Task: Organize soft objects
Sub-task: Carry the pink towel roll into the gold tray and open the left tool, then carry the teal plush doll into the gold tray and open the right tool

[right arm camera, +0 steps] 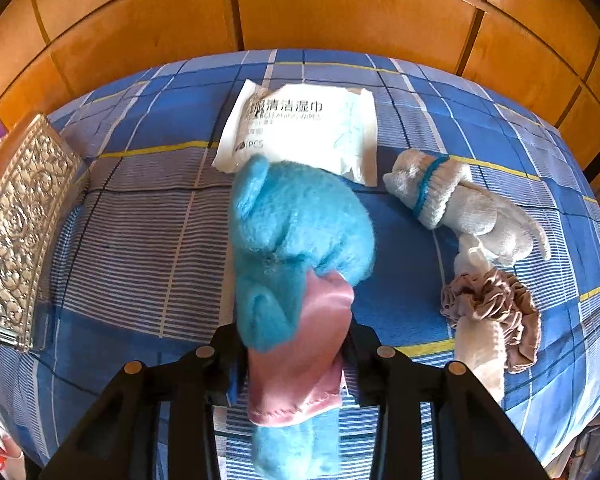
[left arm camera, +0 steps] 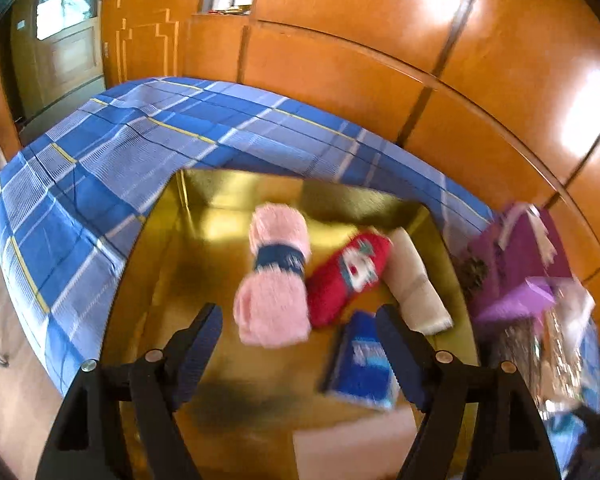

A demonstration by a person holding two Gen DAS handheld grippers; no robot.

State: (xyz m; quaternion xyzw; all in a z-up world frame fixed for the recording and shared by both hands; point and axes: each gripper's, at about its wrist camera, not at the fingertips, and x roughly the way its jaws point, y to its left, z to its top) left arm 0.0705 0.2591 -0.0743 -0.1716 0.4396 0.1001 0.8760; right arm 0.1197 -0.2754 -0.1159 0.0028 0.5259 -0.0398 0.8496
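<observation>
Left gripper (left arm camera: 300, 344) hangs spread and empty over the gold box (left arm camera: 172, 280), which holds the pink sock roll (left arm camera: 274, 276), probably sorted. Right gripper (right arm camera: 296, 360) pinches the blue fuzzy sock (right arm camera: 296, 236) above the bed (right arm camera: 140, 240), ready to carry.

Left gripper (left arm camera: 300, 336): matte black plastic, two angular fingers (left arm camera: 204, 332) with dark blue ribbed pads on the inner faces. Round silver pivot pins sit on the black linkage arms, two per side. Right gripper (right arm camera: 296, 354): same black build, same two silver pins per side; pads mostly hidden. No cables, markings, sleeves or skin visible.
</observation>
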